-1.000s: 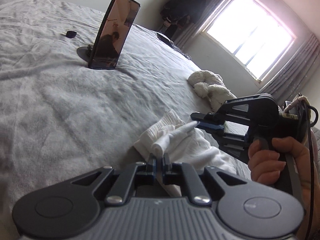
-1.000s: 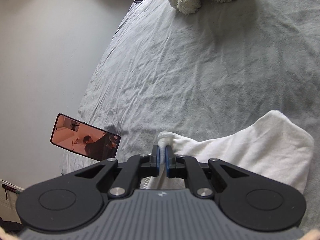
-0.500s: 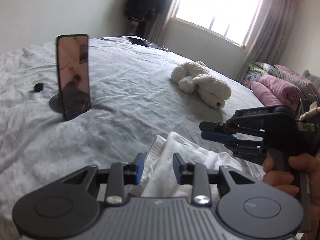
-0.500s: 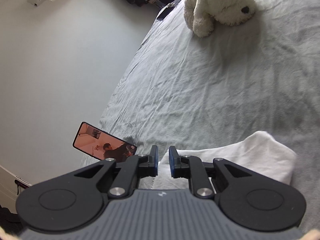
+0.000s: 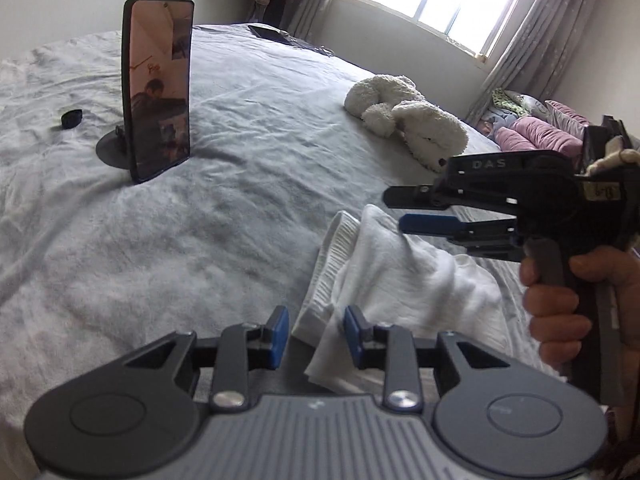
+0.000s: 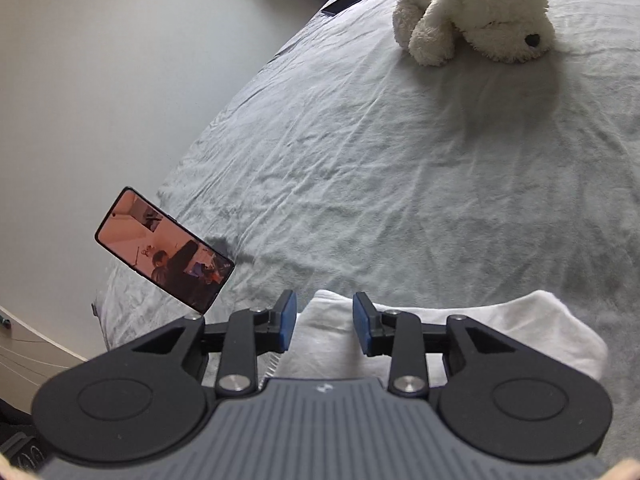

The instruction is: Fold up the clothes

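Grey bed (image 6: 400, 160) bears soft, light white garment (image 5: 400, 280) near phone (image 5: 158, 88); left gripper (image 5: 316, 332) released, right gripper (image 6: 325, 322) opening, both empty; grip ribbed hem.

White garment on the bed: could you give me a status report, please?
Left tool open; right tool opening, both empty. White garment folded on bed. Nothing in the way.

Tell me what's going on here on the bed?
A person is folding a white garment on a grey bed, with a handheld gripper in each hand. The left gripper is open over the folded cloth's near edge. The right gripper hangs above it, jaws opening, nothing pinched. A plush dog and propped phone sit nearby.
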A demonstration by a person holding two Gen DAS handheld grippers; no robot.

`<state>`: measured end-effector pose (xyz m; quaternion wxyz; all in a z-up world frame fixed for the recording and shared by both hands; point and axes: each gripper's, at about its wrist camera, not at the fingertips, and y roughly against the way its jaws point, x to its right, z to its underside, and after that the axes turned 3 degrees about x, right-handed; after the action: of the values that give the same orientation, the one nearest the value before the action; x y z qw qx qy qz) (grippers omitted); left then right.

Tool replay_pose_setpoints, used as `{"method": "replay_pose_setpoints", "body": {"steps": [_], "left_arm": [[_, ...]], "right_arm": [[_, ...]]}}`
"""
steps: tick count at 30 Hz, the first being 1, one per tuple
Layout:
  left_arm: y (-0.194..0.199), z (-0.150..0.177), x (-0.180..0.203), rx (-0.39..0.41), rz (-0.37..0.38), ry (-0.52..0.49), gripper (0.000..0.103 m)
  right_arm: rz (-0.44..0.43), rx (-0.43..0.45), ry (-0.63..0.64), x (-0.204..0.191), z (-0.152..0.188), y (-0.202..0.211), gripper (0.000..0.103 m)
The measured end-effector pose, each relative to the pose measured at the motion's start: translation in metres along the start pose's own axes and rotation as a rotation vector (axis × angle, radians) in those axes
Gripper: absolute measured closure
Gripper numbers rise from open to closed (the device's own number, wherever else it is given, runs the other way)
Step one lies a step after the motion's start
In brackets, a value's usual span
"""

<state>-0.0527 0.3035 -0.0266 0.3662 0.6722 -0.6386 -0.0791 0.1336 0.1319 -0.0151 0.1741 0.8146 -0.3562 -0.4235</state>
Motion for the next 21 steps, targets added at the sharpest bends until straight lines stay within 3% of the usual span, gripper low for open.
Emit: {"method": "replay_pose_setpoints", "body": {"steps": [6,8,10,16,21], "left_arm": [[-0.006,0.004,0.003,-0.063,0.044,-0.019,0.073],[-0.009,0.006,0.002,-0.090,0.029,-0.017,0.085],[-0.007,0.007,0.003,-0.096,0.029,-0.014,0.095],[0.006,0.001,0.004,-0.052,0.054,-0.009,0.098],[0.010,-0.003,-0.005,-0.022,0.044,0.027,0.098]], "right_arm": [[0.114,0.022,0.018,-0.010,0.009,-0.023,0.068],[0.154,0.037,0.026,-0.010,0.013,-0.025,0.088],[0.173,0.063,0.026,-0.011,0.016,-0.022,0.093],[0.215,0.157,0.043,-0.024,0.016,-0.005,0.094],[0.212,0.177,0.060,-0.034,0.011,-0.007,0.094]]}}
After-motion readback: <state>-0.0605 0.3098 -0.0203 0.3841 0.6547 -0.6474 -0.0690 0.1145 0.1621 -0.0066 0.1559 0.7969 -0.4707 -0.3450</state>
